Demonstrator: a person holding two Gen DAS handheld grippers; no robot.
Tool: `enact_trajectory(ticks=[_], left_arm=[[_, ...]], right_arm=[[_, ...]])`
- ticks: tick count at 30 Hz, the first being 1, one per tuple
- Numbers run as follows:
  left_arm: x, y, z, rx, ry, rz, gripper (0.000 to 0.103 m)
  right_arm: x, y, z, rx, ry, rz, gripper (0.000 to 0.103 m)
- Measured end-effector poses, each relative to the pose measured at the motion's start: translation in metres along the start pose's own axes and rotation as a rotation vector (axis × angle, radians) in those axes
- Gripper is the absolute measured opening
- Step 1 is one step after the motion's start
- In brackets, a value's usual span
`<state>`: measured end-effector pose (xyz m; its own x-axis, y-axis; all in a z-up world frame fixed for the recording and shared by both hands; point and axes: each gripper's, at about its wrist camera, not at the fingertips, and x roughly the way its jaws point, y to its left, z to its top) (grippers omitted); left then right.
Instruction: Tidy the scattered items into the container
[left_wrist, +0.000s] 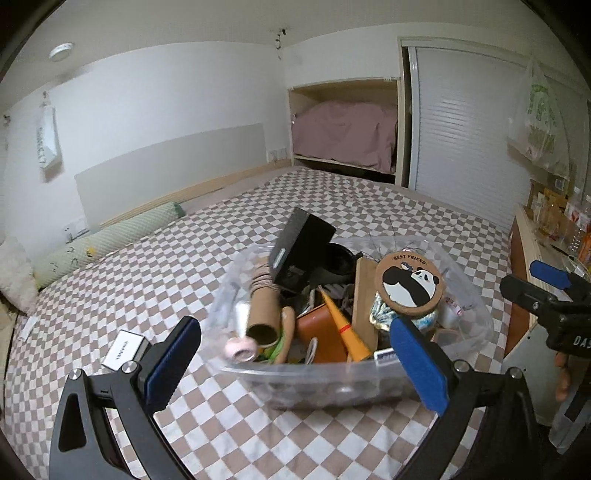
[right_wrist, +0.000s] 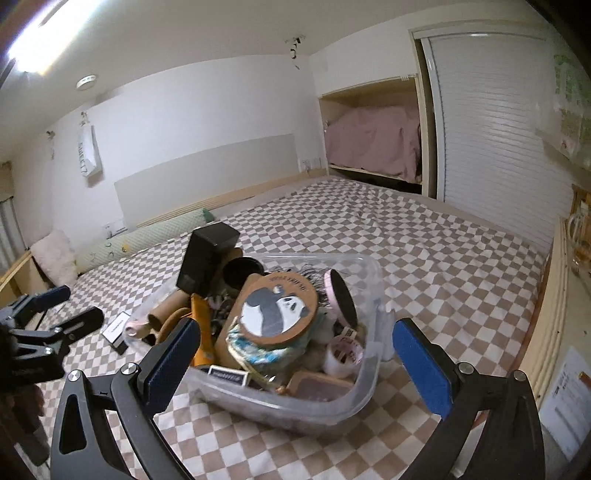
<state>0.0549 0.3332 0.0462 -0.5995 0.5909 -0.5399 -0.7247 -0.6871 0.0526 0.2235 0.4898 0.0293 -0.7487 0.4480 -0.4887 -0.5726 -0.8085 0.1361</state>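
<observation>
A clear plastic container (left_wrist: 314, 369) (right_wrist: 280, 404) sits on the checkered bed, heaped with items. Among them are a round panda coaster (left_wrist: 410, 282) (right_wrist: 279, 308), a black box (left_wrist: 301, 251) (right_wrist: 207, 258), a cardboard tube (left_wrist: 262, 310), an orange cone (left_wrist: 345, 328) and a pink tape roll (left_wrist: 240, 349). A small white-labelled box (left_wrist: 123, 349) (right_wrist: 116, 328) lies on the bed left of the container. My left gripper (left_wrist: 295, 362) (right_wrist: 62, 308) is open just in front of the container's near wall, with nothing gripped. My right gripper (right_wrist: 295, 365) (left_wrist: 535, 284) stands wide open at the container's near right corner, also gripping nothing.
A long green bolster (left_wrist: 110, 243) (right_wrist: 147, 236) and a white fluffy cushion (left_wrist: 14, 273) lie along the headboard wall. An open cupboard with pink bedding (left_wrist: 343, 136) stands at the back. A wooden shelf (left_wrist: 546, 229) with small things borders the bed on the right.
</observation>
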Motion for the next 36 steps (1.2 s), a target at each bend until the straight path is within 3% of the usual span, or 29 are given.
enact_trajectory(ticks=[5, 21, 36], left_arm=[[-0.026, 0.015, -0.013, -0.02, -0.02, 0.024, 0.103], [-0.088, 0.064, -0.061, -0.12, -0.094, 0.199, 0.103], [-0.109, 0.08, -0.091, -0.147, -0.091, 0.241, 0.103]], right_arm=[[-0.013, 0.02, -0.01, -0.038, -0.027, 0.0, 0.103], [-0.041, 0.071, -0.038, -0.121, -0.089, 0.014, 0.103], [-0.051, 0.084, -0.056, -0.123, -0.08, 0.033, 0.103]])
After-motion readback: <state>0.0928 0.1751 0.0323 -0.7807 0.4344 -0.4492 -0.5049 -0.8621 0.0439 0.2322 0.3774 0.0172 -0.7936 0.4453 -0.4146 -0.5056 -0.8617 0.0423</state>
